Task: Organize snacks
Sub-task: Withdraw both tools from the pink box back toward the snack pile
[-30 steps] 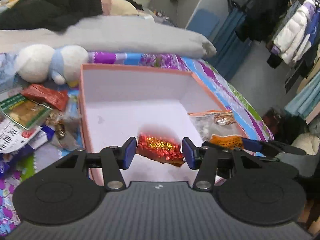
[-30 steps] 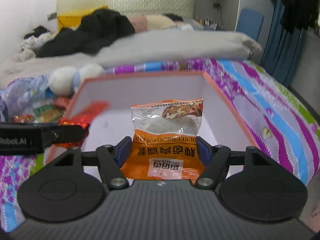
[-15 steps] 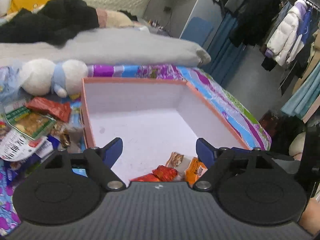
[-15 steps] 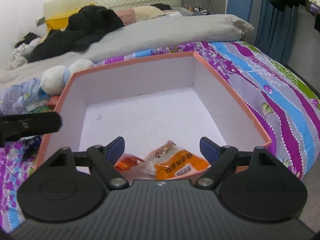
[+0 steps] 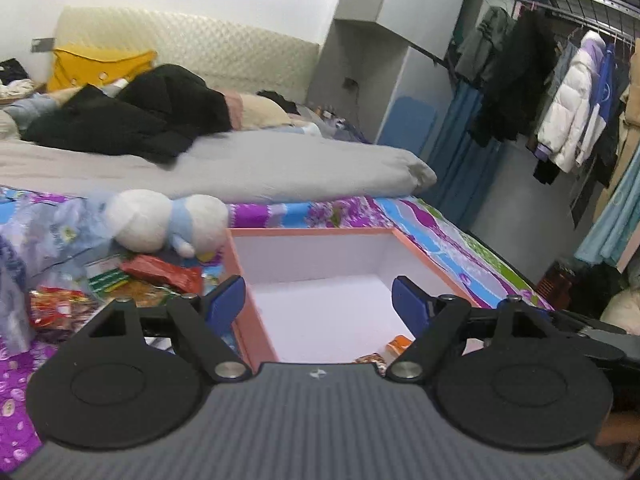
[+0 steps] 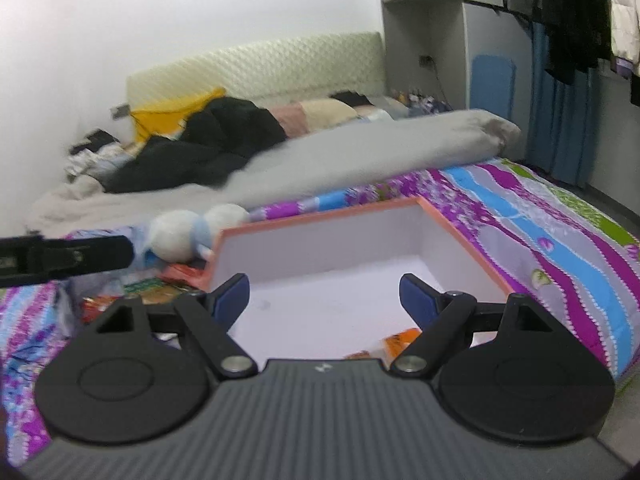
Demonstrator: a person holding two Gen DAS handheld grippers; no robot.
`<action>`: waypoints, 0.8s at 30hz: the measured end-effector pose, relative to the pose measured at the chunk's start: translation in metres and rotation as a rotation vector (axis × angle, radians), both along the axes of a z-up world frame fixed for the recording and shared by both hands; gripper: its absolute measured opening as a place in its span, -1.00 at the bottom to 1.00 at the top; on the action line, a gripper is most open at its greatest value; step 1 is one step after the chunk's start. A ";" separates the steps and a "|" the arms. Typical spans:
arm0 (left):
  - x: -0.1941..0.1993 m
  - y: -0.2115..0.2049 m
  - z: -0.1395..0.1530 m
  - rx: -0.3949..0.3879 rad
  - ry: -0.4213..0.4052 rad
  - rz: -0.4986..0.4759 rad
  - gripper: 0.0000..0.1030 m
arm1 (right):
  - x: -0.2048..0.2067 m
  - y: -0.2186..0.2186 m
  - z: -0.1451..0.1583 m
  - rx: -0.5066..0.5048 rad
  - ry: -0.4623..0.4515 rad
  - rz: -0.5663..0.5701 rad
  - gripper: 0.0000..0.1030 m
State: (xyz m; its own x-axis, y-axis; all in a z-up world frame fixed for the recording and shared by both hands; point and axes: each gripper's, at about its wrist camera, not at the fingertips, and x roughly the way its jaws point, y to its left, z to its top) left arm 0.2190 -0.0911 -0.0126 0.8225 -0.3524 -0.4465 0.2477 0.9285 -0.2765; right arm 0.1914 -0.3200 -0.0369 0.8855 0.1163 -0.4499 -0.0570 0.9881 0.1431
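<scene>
Orange and red packets [image 5: 384, 350], clamped a second ago, now lie loose at the box's [image 5: 432, 258] near edge, both the left tool [image 5: 318, 298] and right tool [image 6: 324, 294] sprung apart and empty, so the snack pile [image 5: 132, 280] by the bed's left edge probably comes next.

The left hand-held gripper [image 5: 319, 300], black with blue pads, points forward and somewhat downward, its jaws spread wide with nothing between them; they have just been opening. The right hand-held gripper [image 6: 325, 298], of the same black build, is tilted alike, jaws equally wide and empty, also just opened. In the right wrist view, the left one's black finger [image 6: 76, 258] juts in from the left edge.
</scene>
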 end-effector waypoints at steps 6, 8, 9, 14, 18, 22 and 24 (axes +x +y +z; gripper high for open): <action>-0.028 0.030 -0.003 -0.002 0.000 0.050 0.63 | -0.019 0.032 0.001 0.031 -0.001 0.024 0.62; -0.036 0.042 -0.004 -0.005 0.001 0.062 0.63 | -0.024 0.043 0.001 0.034 -0.010 0.036 0.62; -0.041 0.048 -0.005 -0.013 0.002 0.063 0.63 | -0.027 0.048 0.002 0.035 -0.016 0.038 0.62; -0.063 0.082 -0.019 -0.020 0.014 0.111 0.63 | -0.042 0.065 0.000 0.066 -0.038 0.057 0.62; -0.088 0.111 -0.031 -0.031 0.012 0.153 0.63 | -0.055 0.083 -0.013 0.057 -0.022 0.083 0.62; -0.115 0.141 -0.038 -0.067 0.008 0.212 0.63 | -0.073 0.101 -0.028 0.028 -0.013 0.128 0.62; -0.126 0.154 -0.041 -0.064 0.008 0.245 0.63 | -0.080 0.109 -0.035 0.001 -0.007 0.157 0.62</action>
